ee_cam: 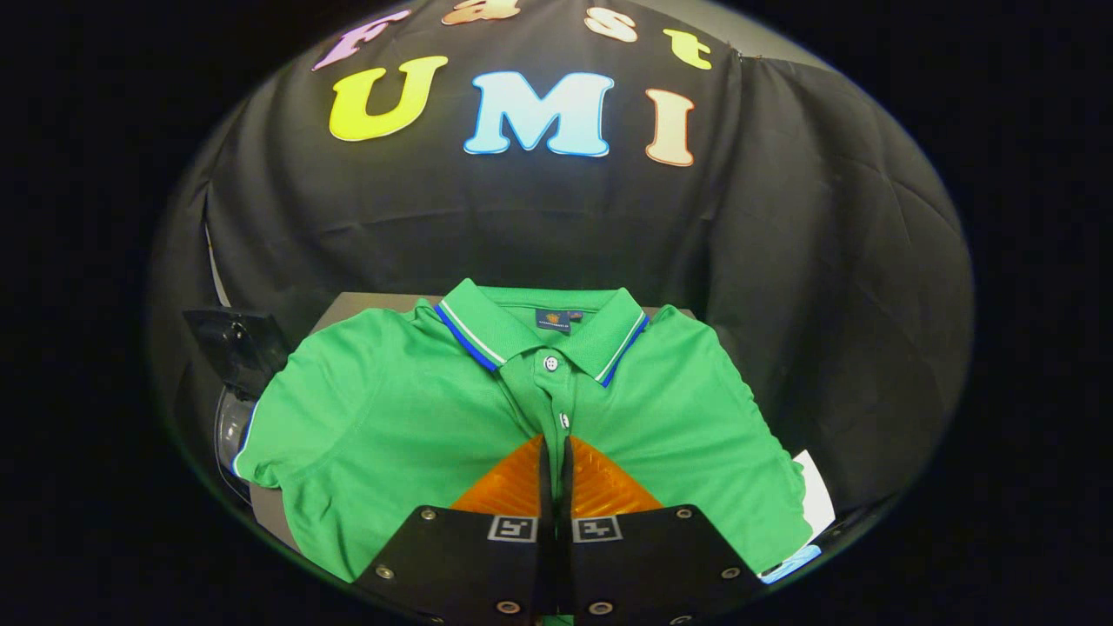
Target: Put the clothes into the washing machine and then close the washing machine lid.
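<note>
The hand-held gripper (554, 445) sits right over the front of the shirt, its two fingers drawn together with only a thin dark slit between them. That looks clenched, but whether a fold of cloth is nipped in that slit I cannot tell; the tips meet on the button placket, and no raised pinch of fabric shows there.

Just beyond the tips, at twelve o'clock, runs the placket of the green polo shirt (391, 426), two buttons up to a collar with blue and white edging. The shirt lies flat and spread out, front up, collar pointing away from the fingers, sleeves out toward ten and two o'clock. It covers nearly all of the grey desk (348, 304), which peeks out behind the left shoulder and again under the near hem.

Out at nine o'clock from the fingers, past the left sleeve, there is a dark raised panel (239, 343) over a rounded, glassy rim (228, 430). That may be the washing machine with its lid up, but too little of it shows to be sure. At four o'clock, under the right hem, a white sheet with a blue corner (813, 504) pokes out.

So, the score: nothing is banked yet. The shirt is not in the machine, and the lid is not yet closed. At best this is the opening grab. Left to do: lift it, carry it over, drop it in, close the lid.
</note>
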